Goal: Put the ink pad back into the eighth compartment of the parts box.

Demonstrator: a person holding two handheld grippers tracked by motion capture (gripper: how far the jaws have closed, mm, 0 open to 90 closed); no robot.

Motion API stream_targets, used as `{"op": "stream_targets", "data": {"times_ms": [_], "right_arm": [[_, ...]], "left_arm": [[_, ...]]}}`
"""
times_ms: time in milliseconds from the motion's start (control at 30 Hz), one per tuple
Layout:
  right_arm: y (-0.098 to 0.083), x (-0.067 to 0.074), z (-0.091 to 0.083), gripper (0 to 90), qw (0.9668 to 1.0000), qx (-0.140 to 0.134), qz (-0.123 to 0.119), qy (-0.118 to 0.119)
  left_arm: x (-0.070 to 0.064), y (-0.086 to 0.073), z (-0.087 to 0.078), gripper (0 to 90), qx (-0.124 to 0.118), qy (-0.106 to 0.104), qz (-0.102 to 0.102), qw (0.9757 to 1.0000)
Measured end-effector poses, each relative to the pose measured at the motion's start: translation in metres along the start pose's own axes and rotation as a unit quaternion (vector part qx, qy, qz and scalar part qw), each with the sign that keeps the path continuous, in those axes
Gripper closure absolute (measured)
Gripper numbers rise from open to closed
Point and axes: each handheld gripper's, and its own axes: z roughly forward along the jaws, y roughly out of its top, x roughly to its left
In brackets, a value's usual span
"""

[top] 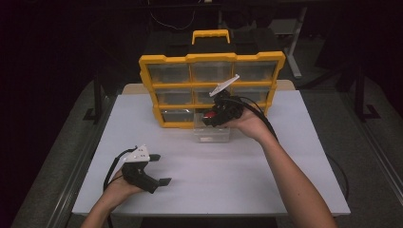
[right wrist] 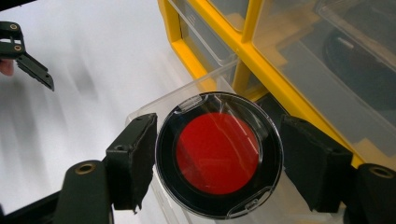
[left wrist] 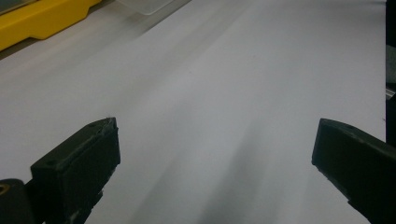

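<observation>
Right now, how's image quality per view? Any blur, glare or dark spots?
High view: dim and soft, surroundings nearly black, only the white table is well lit. Left gripper view: table streaked, as from motion blur, the tool's fingers sharper. Right gripper view: round red disc case sharp with faint reflections on its clear cover; yellow organizer behind slightly soft.

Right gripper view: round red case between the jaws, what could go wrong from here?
1. The round red case is held only by its curved rim in the right hand-held gripper; it might slip or twist out.
2. It hangs over the pulled-out clear drawer, near the yellow organizer; a drop could miss the drawer.
</observation>
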Motion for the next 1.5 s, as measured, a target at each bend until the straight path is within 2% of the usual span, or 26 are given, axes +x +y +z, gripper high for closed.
{"op": "stream_targets", "data": {"times_ms": [533,1000,1500], "right_arm": [[-0.002,0.0,0.014,28.7,0.9998,0.019,-0.004,-0.002],[-0.003,0.0,0.018,28.1,0.9996,0.028,-0.006,-0.007],[-0.005,0.001,0.006,24.7,0.9998,0.015,-0.004,-0.014]], "left_arm": [[0.0,0.0,0.0,0.5,0.001,-0.001,0.001,1.0],[-0.001,0.0,0.0,0.5,0.001,-0.001,0.001,1.0],[-0.001,0.001,0.001,0.5,0.002,0.002,0.0,1.0]]}}
